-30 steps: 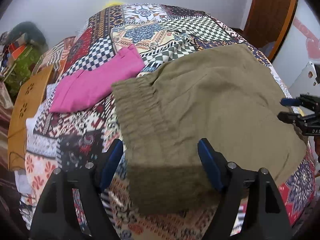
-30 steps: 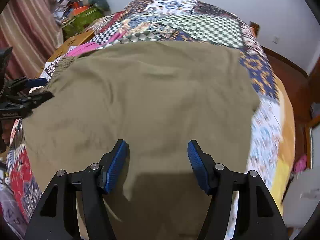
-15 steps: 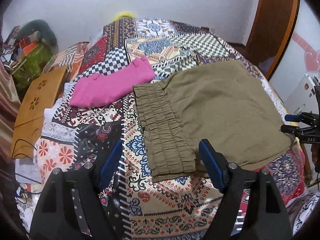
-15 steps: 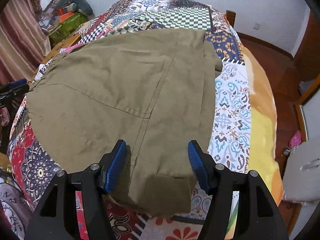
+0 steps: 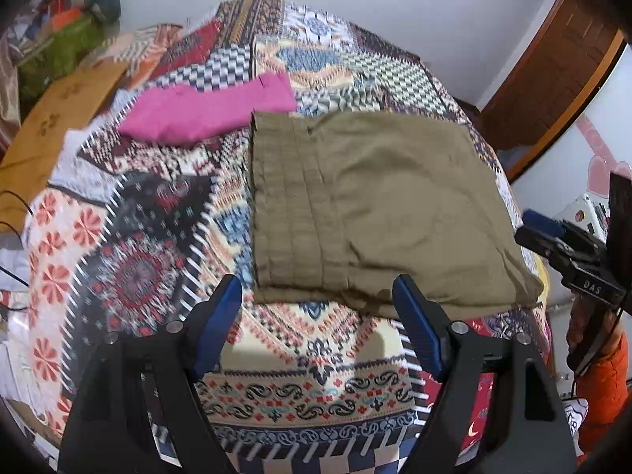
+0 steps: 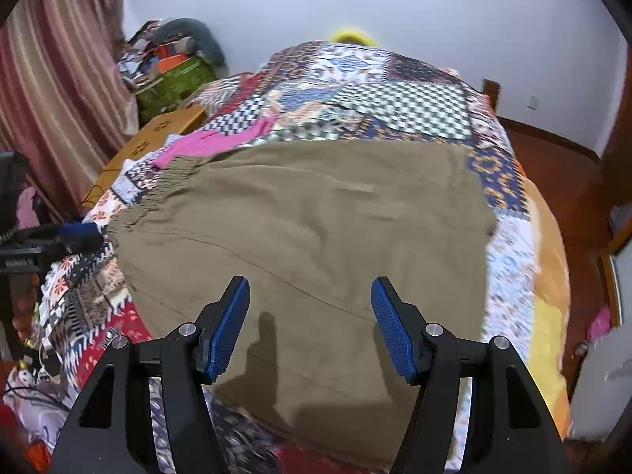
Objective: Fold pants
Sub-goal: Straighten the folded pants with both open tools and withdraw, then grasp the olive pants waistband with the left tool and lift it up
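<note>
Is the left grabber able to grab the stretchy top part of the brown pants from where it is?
Probably yes. The left gripper is open, the pants waistband lies flat just ahead, nothing between.

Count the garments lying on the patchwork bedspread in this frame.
2. The olive pants lie folded on the near half of the bedspread, elastic waistband toward the left side. A pink garment lies just beyond that waistband. Others may be hidden underneath.

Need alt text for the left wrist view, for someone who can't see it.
Folded olive pants lie flat on a patchwork bedspread, elastic waistband toward the left. The open left claw hovers empty at their near edge; a folded pink garment lies beyond.
</note>
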### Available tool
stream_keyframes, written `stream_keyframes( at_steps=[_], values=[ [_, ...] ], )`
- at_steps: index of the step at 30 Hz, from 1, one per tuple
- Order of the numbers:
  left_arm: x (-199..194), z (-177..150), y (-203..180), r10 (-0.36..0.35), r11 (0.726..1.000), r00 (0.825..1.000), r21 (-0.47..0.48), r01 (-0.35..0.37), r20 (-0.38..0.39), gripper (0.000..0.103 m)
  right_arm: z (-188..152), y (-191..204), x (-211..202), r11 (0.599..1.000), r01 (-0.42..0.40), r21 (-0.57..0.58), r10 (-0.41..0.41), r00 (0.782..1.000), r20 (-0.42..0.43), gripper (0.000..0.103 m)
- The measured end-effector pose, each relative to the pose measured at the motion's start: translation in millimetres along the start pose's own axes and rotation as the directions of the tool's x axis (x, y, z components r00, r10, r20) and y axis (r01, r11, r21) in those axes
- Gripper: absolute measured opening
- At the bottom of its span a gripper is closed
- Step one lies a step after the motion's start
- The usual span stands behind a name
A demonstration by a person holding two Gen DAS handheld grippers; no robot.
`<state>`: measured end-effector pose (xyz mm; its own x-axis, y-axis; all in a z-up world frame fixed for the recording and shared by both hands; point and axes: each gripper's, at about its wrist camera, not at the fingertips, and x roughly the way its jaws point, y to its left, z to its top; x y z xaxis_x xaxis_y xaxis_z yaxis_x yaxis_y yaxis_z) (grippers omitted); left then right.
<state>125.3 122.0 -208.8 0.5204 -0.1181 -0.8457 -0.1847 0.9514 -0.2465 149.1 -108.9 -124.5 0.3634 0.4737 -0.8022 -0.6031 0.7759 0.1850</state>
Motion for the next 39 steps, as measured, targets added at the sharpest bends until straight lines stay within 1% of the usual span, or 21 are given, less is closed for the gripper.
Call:
stream_keyframes(
  at_steps=[4, 7, 9, 12, 14, 17, 20, 23, 25, 26, 27, 28, 29, 30, 31, 32, 33, 34, 35, 36, 39],
  values=[
    [12.1, -8.7, -1.8, -0.067, 0.998, 0.997, -0.014, 0.067, -0.042, 0.079, 1.2, 12.0, 15.3, 0.999, -0.008, -0.041, 0.007, 1.000, -0.017, 0.060],
    [25.3, -12.0, -0.5, -0.140, 0.989, 0.986, -0.054, 0.136, -0.090, 0.080, -4.0, 14.4, 28.5, 0.999, -0.012, -0.051, 0.009, 0.999, -0.049, 0.060],
    [30.0, -12.8, -0.1, -0.156, 0.987, 0.984, -0.061, 0.151, -0.085, 0.083, -7.9, 14.1, 32.7, 0.999, -0.014, -0.049, 0.011, 0.998, -0.069, 0.060],
    [33.0, -10.0, 1.0, -0.205, 0.976, 0.976, -0.095, 0.197, -0.078, 0.093, -13.7, 13.0, 33.1, 0.999, -0.027, -0.033, 0.025, 0.997, -0.069, 0.060],
    [35.5, -6.3, 2.5, -0.226, 0.969, 0.971, -0.119, 0.217, -0.074, 0.094, -16.5, 9.0, 34.1, 0.999, -0.047, -0.008, 0.047, 0.996, -0.072, 0.060],
    [41.3, 1.3, 8.2, -0.269, 0.953, 0.961, -0.167, 0.255, -0.068, 0.095, -17.7, 7.1, 36.4, 0.997, -0.073, 0.022, 0.075, 0.994, -0.081, 0.060],
    [46.7, 12.2, 20.9, -0.330, 0.919, 0.942, -0.247, 0.308, -0.056, 0.095, -18.9, 8.6, 37.4, 0.997, -0.074, 0.019, 0.076, 0.994, -0.082, 0.060],
    [49.6, 20.3, 27.0, -0.350, 0.900, 0.936, -0.292, 0.323, -0.046, 0.095, -19.4, 8.9, 36.9, 0.997, -0.078, 0.022, 0.080, 0.993, -0.081, 0.060],
    [51.0, 25.8, 26.0, -0.338, 0.904, 0.940, -0.293, 0.311, -0.044, 0.095, -19.8, 8.4, 37.0, 0.996, -0.081, 0.026, 0.083, 0.993, -0.081, 0.060],
    [51.6, 29.3, 22.0, -0.315, 0.916, 0.948, -0.277, 0.291, -0.044, 0.095, -19.9, 8.3, 37.0, 0.996, -0.083, 0.027, 0.085, 0.993, -0.081, 0.060],
    [52.7, 32.8, 18.7, -0.294, 0.925, 0.955, -0.263, 0.273, -0.044, 0.093, -19.8, 7.9, 37.3, 0.996, -0.085, 0.029, 0.088, 0.993, -0.082, 0.060],
    [53.3, 35.9, 15.5, -0.255, 0.940, 0.966, -0.246, 0.238, -0.042, 0.086, -19.6, 7.8, 37.2, 0.996, -0.088, 0.030, 0.090, 0.992, -0.084, 0.060],
    [55.1, 39.2, 11.5, -0.204, 0.956, 0.978, -0.226, 0.189, -0.045, 0.081, -19.5, 7.7, 37.2, 0.996, -0.088, 0.031, 0.090, 0.992, -0.084, 0.060],
    [56.3, 41.8, 6.6, -0.154, 0.969, 0.987, -0.202, 0.142, -0.045, 0.073, -19.1, 7.1, 37.5, 0.996, -0.089, 0.031, 0.091, 0.992, -0.084, 0.060],
    [56.0, 44.0, 1.7, -0.117, 0.978, 0.993, -0.175, 0.110, -0.033, 0.063, -19.2, 7.1, 37.6, 0.996, -0.088, 0.031, 0.091, 0.992, -0.084, 0.060],
    [55.5, 45.7, -2.5, -0.087, 0.985, 0.996, -0.153, 0.082, -0.026, 0.059, -19.3, 7.1, 37.5, 0.996, -0.088, 0.031, 0.091, 0.992, -0.084, 0.060],
    [54.6, 46.8, -5.2, -0.063, 0.989, 0.998, -0.139, 0.060, -0.016, 0.052, -19.4, 7.0, 37.5, 0.996, -0.088, 0.031, 0.090, 0.992, -0.083, 0.060],
    [53.2, 48.1, -7.7, -0.045, 0.992, 0.999, -0.122, 0.044, -0.004, 0.048, -19.5, 7.1, 37.3, 0.996, -0.086, 0.030, 0.089, 0.993, -0.083, 0.060],
    [51.6, 48.9, -11.1, -0.030, 0.995, 1.000, -0.098, 0.030, 0.004, 0.047, -19.3, 6.9, 37.3, 0.996, -0.085, 0.031, 0.088, 0.993, -0.082, 0.060],
    [49.2, 49.6, -15.6, -0.008, 0.998, 1.000, -0.067, 0.009, 0.010, 0.042, -18.9, 6.7, 37.1, 0.996, -0.085, 0.032, 0.088, 0.993, -0.082, 0.060],
    [37.6, 48.9, -23.0, 0.024, 1.000, 0.999, -0.016, -0.023, 0.047, 0.036, -16.3, 5.6, 34.7, 0.996, -0.086, 0.038, 0.089, 0.993, -0.080, 0.060]
  ],
)
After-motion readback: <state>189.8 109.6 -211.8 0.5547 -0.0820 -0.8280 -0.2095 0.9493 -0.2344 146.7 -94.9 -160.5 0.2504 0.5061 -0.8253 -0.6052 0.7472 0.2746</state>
